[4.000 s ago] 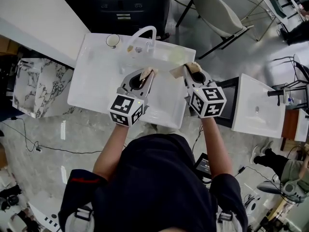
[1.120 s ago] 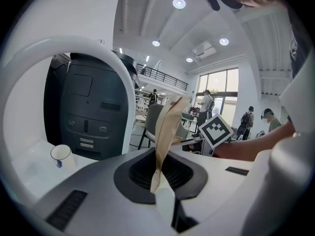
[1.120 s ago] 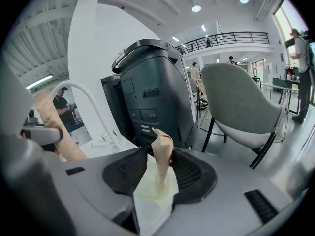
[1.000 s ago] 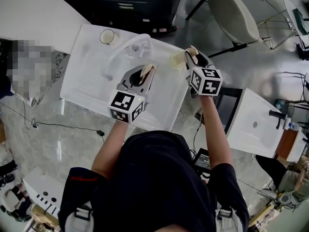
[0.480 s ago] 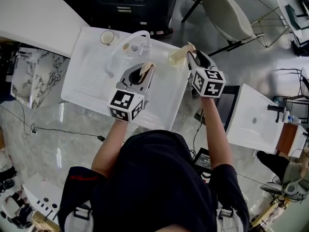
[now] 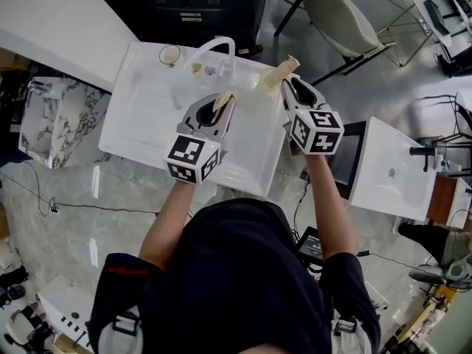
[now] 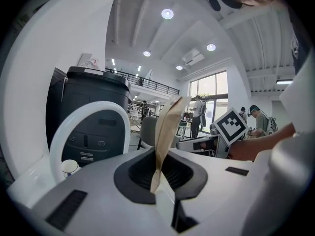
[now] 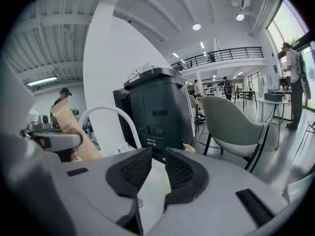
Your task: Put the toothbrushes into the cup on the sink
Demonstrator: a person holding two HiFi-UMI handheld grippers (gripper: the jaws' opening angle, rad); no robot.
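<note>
I see sink (image 6: 136, 120): white, glossy, smooth, ceramic-looking. Faucet (image 6: 214, 46): same white gloss. Packet (image 7: 167, 127) in left hand-held gripper (image 7: 158, 178): brown paper, matt, creased. Its shell grey matt plastic; pads (image 7: 140, 173) black, ribbed. Cup (image 6: 170, 54) clear, glass-like. Floor (image 6: 96, 198) polished, marble-patterned.

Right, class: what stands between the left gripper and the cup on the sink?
The white arched tap stands between left gripper and cup, as the left gripper view shows.

One toothbrush (image 6: 223, 101), sealed in a tan paper sleeve, stands nearly upright over the middle of the sink (image 6: 133, 127), pinched low in the left gripper (image 6: 220, 113). A second toothbrush (image 6: 279, 74), also sleeved, lies slanted at the sink's back right corner. The small white cup (image 6: 171, 55) stands upright at the back left corner.
</note>
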